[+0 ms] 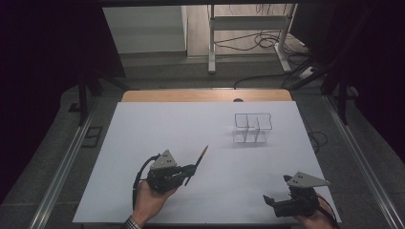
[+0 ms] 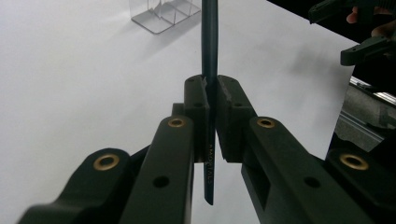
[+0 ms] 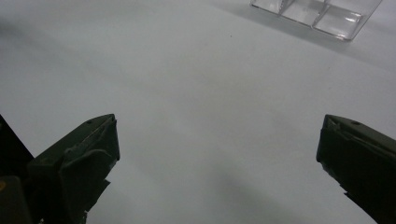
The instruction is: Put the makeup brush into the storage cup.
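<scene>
Nearest the camera in the high view, two hands come in from the bottom edge, each holding one black claw above a white worktop [image 1: 143, 143]. The left claw [image 1: 191, 171] sits left of centre and is clamped tight on one pencil [image 1: 199, 161], a single thin dark stick that pokes out past the jaws and slants up toward the far right, its tip a lighter brown. In the left gripper view the two jaws press on the pencil [image 2: 209, 42] from both sides, with its short end sticking out below them and its long end running up toward the top of the picture. The right claw [image 1: 270, 200] is at the near right corner of the worktop, well apart from the left one; in the right gripper view its two jaws stand wide apart with nothing between them. Farther back, right of centre, stands one clear plastic box [image 1: 250, 128] with inner walls that split it into compartments; it looks empty. It is well apart from both claws.
</scene>
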Demonstrator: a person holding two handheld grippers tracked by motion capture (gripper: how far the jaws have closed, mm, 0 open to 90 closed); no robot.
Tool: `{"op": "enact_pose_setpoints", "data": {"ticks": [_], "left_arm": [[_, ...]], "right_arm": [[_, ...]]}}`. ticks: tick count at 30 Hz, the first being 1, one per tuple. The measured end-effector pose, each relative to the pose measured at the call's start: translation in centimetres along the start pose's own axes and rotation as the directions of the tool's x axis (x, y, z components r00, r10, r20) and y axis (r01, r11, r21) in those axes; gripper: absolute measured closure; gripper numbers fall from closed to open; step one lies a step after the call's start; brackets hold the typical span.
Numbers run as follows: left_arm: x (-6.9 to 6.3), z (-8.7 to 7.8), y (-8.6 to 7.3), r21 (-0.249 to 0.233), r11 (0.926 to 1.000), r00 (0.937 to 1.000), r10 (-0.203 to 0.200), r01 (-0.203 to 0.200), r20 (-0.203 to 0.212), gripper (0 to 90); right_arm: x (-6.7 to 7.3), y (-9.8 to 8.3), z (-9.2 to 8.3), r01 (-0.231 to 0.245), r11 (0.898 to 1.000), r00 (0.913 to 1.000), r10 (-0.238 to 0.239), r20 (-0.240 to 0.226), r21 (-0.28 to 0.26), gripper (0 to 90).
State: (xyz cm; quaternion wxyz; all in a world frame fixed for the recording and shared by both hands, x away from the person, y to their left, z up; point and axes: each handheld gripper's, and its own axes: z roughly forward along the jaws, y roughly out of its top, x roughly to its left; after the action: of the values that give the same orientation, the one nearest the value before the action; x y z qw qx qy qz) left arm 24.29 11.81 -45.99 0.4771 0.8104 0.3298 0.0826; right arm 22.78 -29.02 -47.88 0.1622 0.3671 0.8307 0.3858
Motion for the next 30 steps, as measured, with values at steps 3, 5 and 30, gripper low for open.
{"op": "enact_pose_setpoints", "data": {"ticks": [3,5,30], "left_arm": [[-0.1,0.0,-0.2,-0.017,0.9999,1.0000,0.001,-0.001,-0.001,84.2],[-0.2,0.0,-0.4,-0.026,0.9997,1.0000,0.005,-0.005,0.004,84.2],[-1.7,1.3,-1.1,-0.063,0.9962,0.9970,0.064,-0.061,0.043,84.2]], "right_arm": [[0.0,0.0,-0.1,-0.006,1.000,1.0000,0.006,-0.001,-0.010,0.0],[0.0,0.1,-0.1,-0.008,1.000,1.0000,0.008,0.000,-0.016,0.0],[1.5,3.7,0.6,-0.100,0.989,0.9893,0.087,-0.117,-0.108,0.0]]}}
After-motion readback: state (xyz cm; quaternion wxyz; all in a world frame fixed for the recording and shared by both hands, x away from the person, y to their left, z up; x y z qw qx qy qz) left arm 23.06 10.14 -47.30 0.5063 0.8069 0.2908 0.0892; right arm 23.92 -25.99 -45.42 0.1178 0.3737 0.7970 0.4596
